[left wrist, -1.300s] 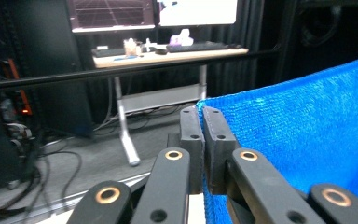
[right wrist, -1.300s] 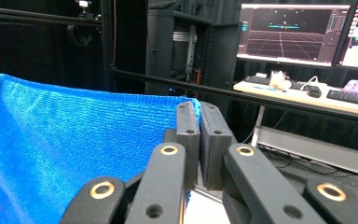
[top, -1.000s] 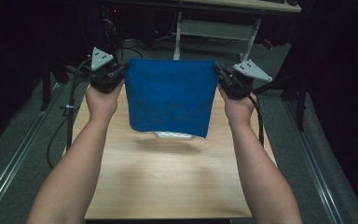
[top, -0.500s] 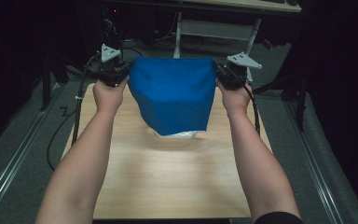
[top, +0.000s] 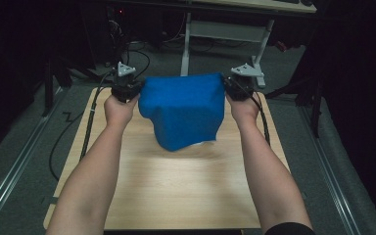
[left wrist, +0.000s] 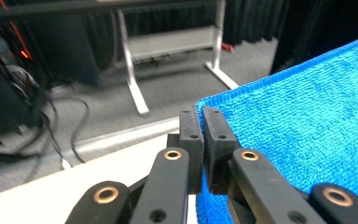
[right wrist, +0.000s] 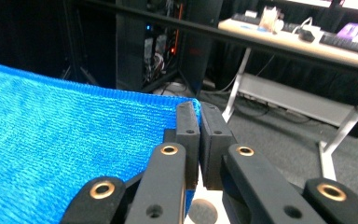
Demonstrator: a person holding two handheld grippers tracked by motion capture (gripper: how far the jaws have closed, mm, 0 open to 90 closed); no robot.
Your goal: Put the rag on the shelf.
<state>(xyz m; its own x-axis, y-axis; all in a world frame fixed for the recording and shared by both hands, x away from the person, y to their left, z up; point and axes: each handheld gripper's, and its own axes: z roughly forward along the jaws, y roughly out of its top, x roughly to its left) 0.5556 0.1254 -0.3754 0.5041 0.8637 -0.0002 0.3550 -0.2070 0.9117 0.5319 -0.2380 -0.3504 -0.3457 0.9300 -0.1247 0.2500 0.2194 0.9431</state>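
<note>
Clearly both tongs are clenched on a blue cloth: left tongs (top: 133, 90) at nine o'clock, right tongs (top: 230, 87) at three, above the surface (top: 176, 196).

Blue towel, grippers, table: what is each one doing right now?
Blue towel: lifted, stretched between both grippers, lower edge hanging just above the table.
Left gripper: shut on the blue towel's corner.
Right gripper: shut on the other top corner.
Wooden table: bare under the towel.
</note>
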